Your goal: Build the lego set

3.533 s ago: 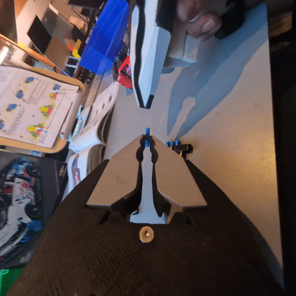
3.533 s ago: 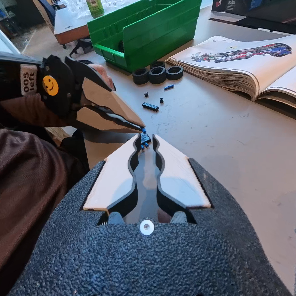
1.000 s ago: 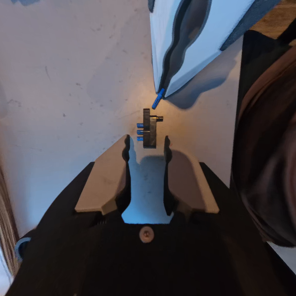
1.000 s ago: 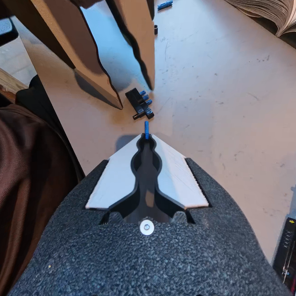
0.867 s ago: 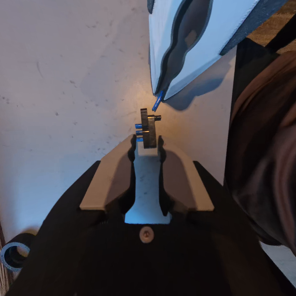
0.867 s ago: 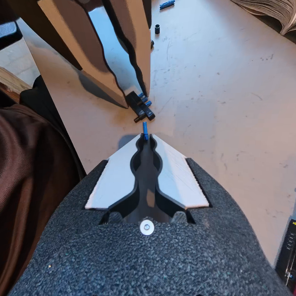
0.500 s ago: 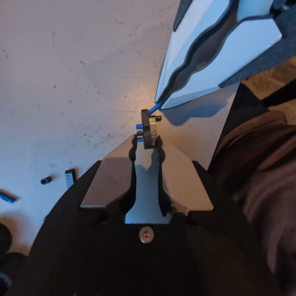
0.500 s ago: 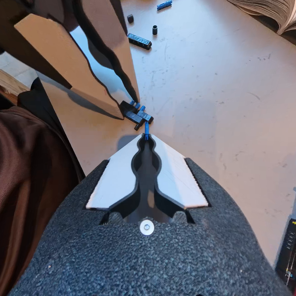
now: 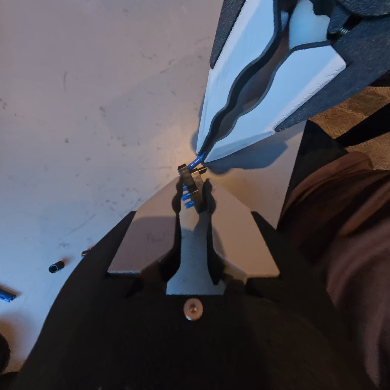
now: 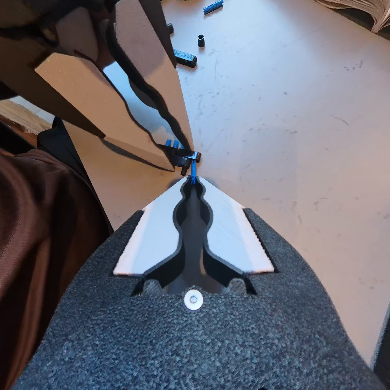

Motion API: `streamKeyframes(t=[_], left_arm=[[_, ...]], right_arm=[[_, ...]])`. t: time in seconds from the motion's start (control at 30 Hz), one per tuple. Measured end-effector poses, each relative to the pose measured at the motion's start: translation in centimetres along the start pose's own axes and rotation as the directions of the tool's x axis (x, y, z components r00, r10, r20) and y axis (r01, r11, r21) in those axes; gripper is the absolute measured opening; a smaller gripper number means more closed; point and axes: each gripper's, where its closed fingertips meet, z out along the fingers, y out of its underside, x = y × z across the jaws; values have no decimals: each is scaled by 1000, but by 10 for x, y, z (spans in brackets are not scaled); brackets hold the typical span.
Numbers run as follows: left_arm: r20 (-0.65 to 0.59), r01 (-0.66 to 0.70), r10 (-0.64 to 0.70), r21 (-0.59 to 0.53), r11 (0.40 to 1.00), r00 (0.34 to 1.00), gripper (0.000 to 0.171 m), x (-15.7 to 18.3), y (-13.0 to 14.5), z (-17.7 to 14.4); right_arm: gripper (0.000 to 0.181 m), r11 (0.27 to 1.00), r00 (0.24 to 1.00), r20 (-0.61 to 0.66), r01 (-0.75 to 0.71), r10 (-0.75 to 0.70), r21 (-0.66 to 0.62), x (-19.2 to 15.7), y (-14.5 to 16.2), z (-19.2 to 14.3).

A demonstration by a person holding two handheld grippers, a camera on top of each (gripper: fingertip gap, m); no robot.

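Black plastic fills the near half of both wrist views, so we lose the table under each gripper body, and the far ends of the loose parts are cut off by the frame edges. We cannot tell whether the blue pin (image 10: 193, 168) is seated in the black beam (image 9: 192, 183) or only touching its end hole; the joint is too small to read.

Our left gripper (image 9: 193, 190) reaches in from the near side with its tan fingers (image 9: 147, 238) narrowed on the black beam, which sits tilted between the tips, lifted off the table (image 9: 84, 105). Three blue pegs (image 9: 187, 199) stick out of the beam's left face, and a short black stub (image 9: 202, 169) pokes out to the right.

Our right gripper (image 10: 192, 180) has its white fingers (image 10: 156, 232) pinched almost together on the near end of the blue pin, whose far end meets the beam. In the left wrist view this gripper comes down from the far right, and its shadow falls on the table just right of the beam.

Around us, a small black sleeve (image 10: 201, 40), a black studded bar (image 10: 185, 58) and a loose blue connector (image 10: 213, 7) lie well apart on the far side of the table. An open booklet (image 10: 363, 12) is clipped by the far right corner. A brown sleeve (image 10: 31, 232) covers the left edge of the right wrist view.
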Motion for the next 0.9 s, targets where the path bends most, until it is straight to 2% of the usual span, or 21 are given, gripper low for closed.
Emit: streamKeyframes(t=[0.2,0.43,0.6,0.9], left_arm=[[21,56,-57,56,997,998,17,-2,-1,1],[132,62,-75,102,993,988,17,-7,-3,1],[109,74,-93,165,984,990,17,-7,-4,1],[146,59,-92,217,974,985,17,-11,-3,0]], right_arm=[[3,996,996,20,-84,84,8,1,-1,1],[3,980,980,31,-196,195,31,3,-6,3],[3,949,944,125,-313,306,40,3,-7,1],[2,943,936,135,-332,324,37,4,-11,5]])
